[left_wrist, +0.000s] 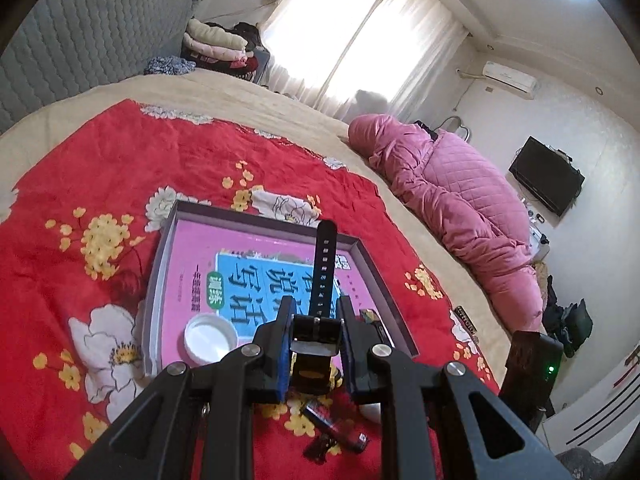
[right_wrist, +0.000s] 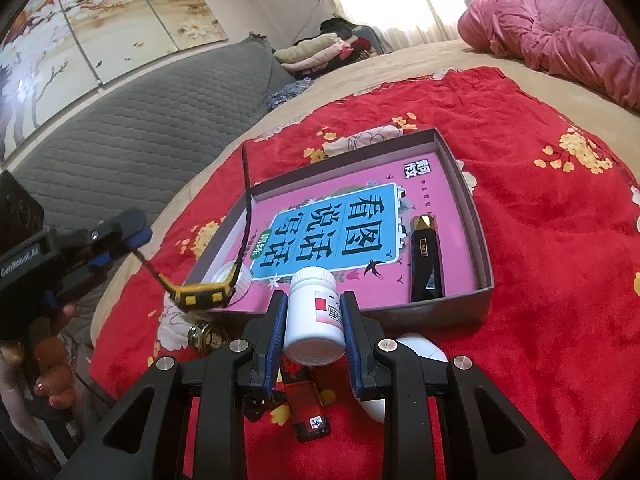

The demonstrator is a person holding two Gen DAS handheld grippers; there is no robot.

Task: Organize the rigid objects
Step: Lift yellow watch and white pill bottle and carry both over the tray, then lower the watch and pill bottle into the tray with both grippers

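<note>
1. A black-strapped watch (right_wrist: 204, 294) with a yellow-and-black case hangs from the left gripper (right_wrist: 132, 236), whose fingers pinch its strap; the case dangles over the near-left corner of the shallow grey box (right_wrist: 486, 280).
2. A white pill bottle (right_wrist: 316, 316) is clamped between the blue pads of the right gripper (right_wrist: 316, 328), just at the box's near edge.
3. Inside the box lie a pink book (right_wrist: 332, 232), a white lid (left_wrist: 210, 338) at its near-left corner, and a black-and-gold lighter (right_wrist: 425, 258) along the right wall.
4. The box rests on a red floral blanket (right_wrist: 540, 240) on the bed; a red-and-black lighter (right_wrist: 306, 408) and a white object (right_wrist: 424, 350) lie on the blanket beneath the right gripper.
</note>
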